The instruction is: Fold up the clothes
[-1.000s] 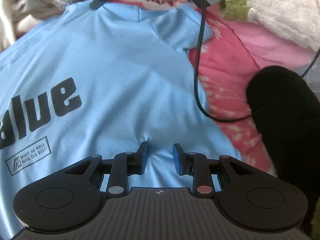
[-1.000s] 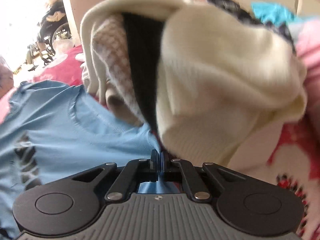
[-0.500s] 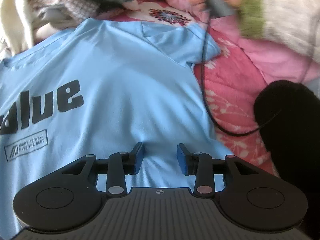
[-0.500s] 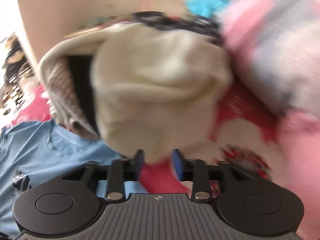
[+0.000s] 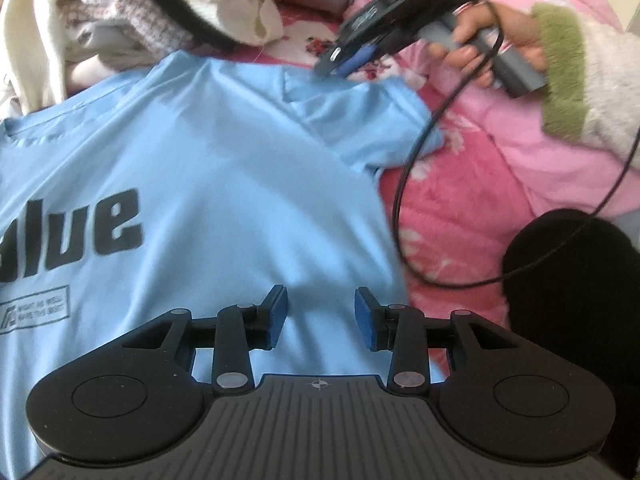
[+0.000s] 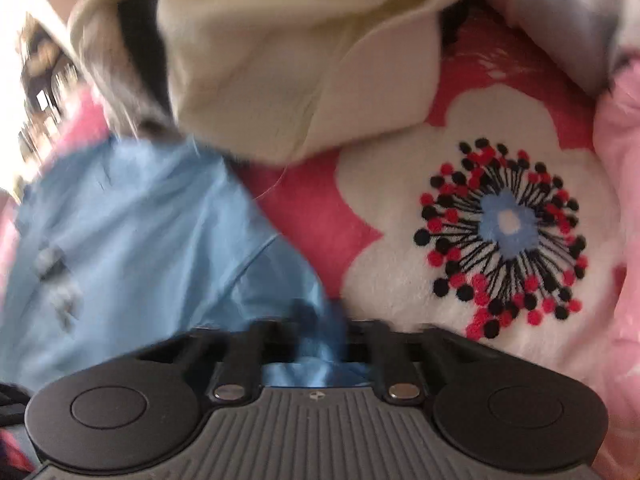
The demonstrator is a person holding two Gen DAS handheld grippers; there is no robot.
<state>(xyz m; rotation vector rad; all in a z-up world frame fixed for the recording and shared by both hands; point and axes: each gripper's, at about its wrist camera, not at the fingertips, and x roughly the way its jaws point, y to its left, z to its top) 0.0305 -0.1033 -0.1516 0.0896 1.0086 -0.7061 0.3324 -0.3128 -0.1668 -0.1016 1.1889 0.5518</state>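
Light blue T-shirt (image 5: 224, 184) lies front-up on the pink floral bedspread (image 5: 460, 216), printed lettering showing, one short sleeve (image 5: 372, 128) spread toward the far right corner – reads as laid flat to start the fold, nothing visibly folded yet. Right gripper (image 6: 320, 332) has come onto the shoulder/sleeve seam edge; its jaws have just opened and snapped closed again, and in its own view blue cloth is bunched between them, so I read it as clamped on the T-shirt at that edge, though the frame is motion-blurred and the pads themselves are smeared. In the left wrist view the same tool (image 5: 360, 56) sits at the top of the sleeve, gripped by a hand (image 5: 492, 36) in a fuzzy sleeve with a green cuff, tilted steeply down, cable looping off to the right over the bedspread. Left gripper (image 5: 321, 316) hangs over the lower body of the shirt near its right side edge, pitched down, jaws partly apart with fabric below them but nothing pinched; they were widening a moment ago and have levelled off. My guess: right takes the sleeve corner, left sets up for the hem-side grab so the side can be folded in as one strip. Heap of cream and knit clothes (image 5: 132, 12) sits just beyond the collar – snag risk if the sleeve gets lifted that way.
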